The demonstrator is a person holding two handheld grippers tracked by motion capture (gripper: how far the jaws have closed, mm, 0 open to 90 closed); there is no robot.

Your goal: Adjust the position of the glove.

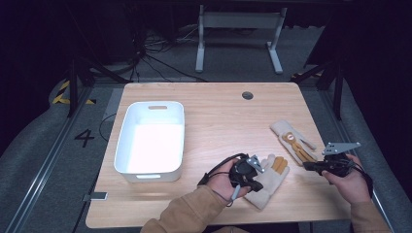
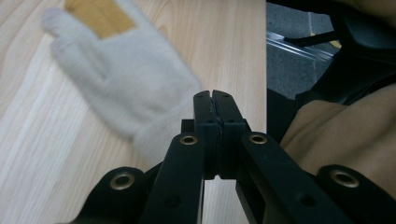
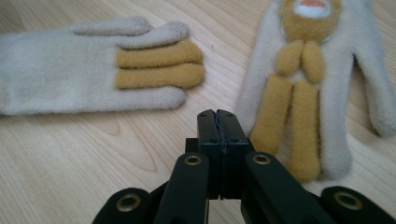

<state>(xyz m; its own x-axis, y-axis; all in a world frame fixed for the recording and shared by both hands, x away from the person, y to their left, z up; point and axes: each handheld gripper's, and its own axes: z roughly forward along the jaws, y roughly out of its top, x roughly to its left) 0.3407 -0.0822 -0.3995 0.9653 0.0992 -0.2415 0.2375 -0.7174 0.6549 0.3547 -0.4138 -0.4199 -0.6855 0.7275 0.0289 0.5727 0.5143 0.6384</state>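
Left gripper [image 2: 215, 100] has its jaws pressed flat together with nothing between them, tips hovering at the cuff end of the near glove [image 2: 116, 79], close to the table's front edge. Right gripper [image 3: 217, 119] is the same story: jaws closed tight, empty, poised just short of the bear glove [image 3: 322, 88], the one with the tan fingers and a little face at the cuff. From the high view, the left gripper [image 1: 248, 171] sits over the plain glove's [image 1: 269, 177] cuff, the right gripper [image 1: 318, 165] beside the bear glove [image 1: 294, 141], both gloves flat on the wooden table [image 1: 218, 121]. The white bin [image 1: 150, 138] waits well to the left, looking like the likely destination. To do this well, I'd say each pair of jaws needs to spread first, then come down on a thick fold of fleece at the cuff, not a loose fingertip, so the glove lifts whole.
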